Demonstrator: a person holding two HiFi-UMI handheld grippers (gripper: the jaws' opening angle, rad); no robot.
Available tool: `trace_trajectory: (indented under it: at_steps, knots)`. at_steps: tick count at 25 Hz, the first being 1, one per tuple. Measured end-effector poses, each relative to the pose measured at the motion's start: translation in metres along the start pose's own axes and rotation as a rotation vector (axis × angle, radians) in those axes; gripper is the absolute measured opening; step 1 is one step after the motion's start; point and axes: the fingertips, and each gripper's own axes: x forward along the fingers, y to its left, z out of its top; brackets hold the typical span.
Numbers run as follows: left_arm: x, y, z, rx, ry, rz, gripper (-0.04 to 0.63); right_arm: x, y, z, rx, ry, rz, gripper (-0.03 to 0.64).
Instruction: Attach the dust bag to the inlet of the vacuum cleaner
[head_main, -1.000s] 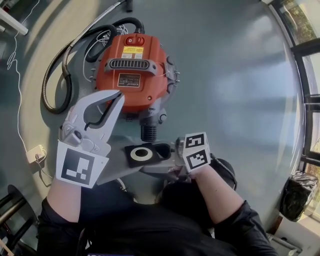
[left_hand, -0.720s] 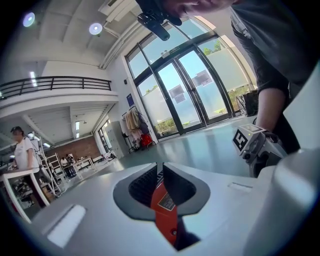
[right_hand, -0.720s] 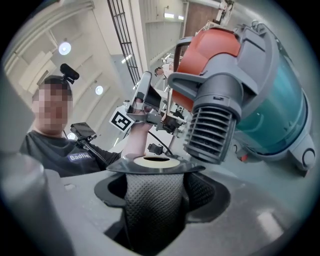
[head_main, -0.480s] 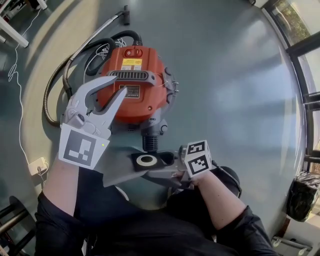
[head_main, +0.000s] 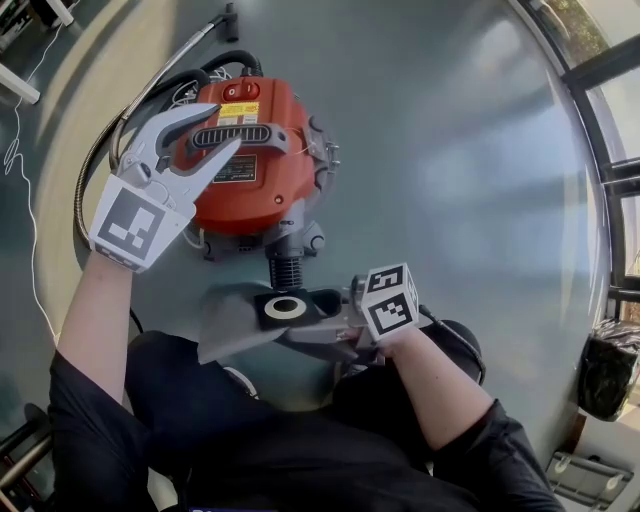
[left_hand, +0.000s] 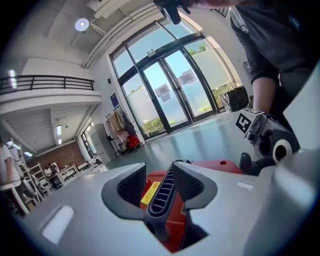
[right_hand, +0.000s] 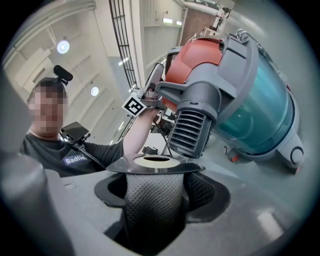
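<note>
Currently held: R gripper (head_main: 322, 303) is clamped on the dust bag (head_main: 232, 322), at the fabric neck just under the collar (head_main: 285, 308). Jaws are narrow on the cloth.
Bag pos.: low and close to my body, just short of the inlet (head_main: 283, 270). Collar and inlet are near but apart, not mated.
Inlet: ribbed port on the near end of the vacuum cleaner (head_main: 250, 190), pointing toward the bag.
Step in hand: I judge this as pre-align, before the push-on.
R technique: I'd square the collar hole to the port axis first, then push straight along it. The grip is on soft cloth, so the collar may tip. I'd go slow and fix any tilt before contact.
L gripper (head_main: 225, 126): jaws are wide and have just been opening. The carry handle (head_main: 248, 136) sits between them, pads not pressing.
L technique: I'd close on the handle to brace the body vs. the push. Otherwise the vac may slide away on the smooth floor (head_main: 450, 150).
Far side: hose (head_main: 95, 175) is looped behind the body, well apart from the inlet.
</note>
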Motion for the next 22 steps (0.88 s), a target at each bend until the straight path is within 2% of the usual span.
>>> trace_trajectory:
  at_steps: [3,6,8,11,15,17,21,22]
  knots:
    - [0.004,-0.002,-0.003,-0.016,-0.02,-0.05,0.187,0.001,0.0,0.0,-0.005,0.002,-0.006,0.288]
    - [0.005,-0.002,0.0,-0.07,-0.058,-0.095,0.194,0.0,-0.004,-0.001,-0.011,0.003,-0.025,0.288]
    - [0.004,0.004,-0.001,-0.103,-0.075,-0.1,0.234,-0.001,-0.008,-0.001,-0.004,-0.003,-0.033,0.288]
    - [0.004,0.008,0.0,-0.15,-0.086,-0.124,0.253,-0.003,-0.013,-0.002,0.0,-0.003,-0.045,0.288]
    - [0.004,0.007,0.001,-0.122,-0.093,-0.144,0.255,-0.004,-0.018,0.002,0.027,-0.014,-0.049,0.288]
    - [0.005,0.004,0.001,-0.108,-0.096,-0.165,0.244,-0.005,-0.02,0.003,0.046,-0.026,-0.047,0.288]
    - [0.003,-0.004,0.004,-0.112,-0.102,-0.248,0.164,-0.005,-0.02,0.007,0.086,-0.046,-0.034,0.288]
    - [0.003,-0.005,0.004,-0.114,-0.104,-0.262,0.164,-0.005,-0.019,0.007,0.094,-0.049,-0.03,0.288]
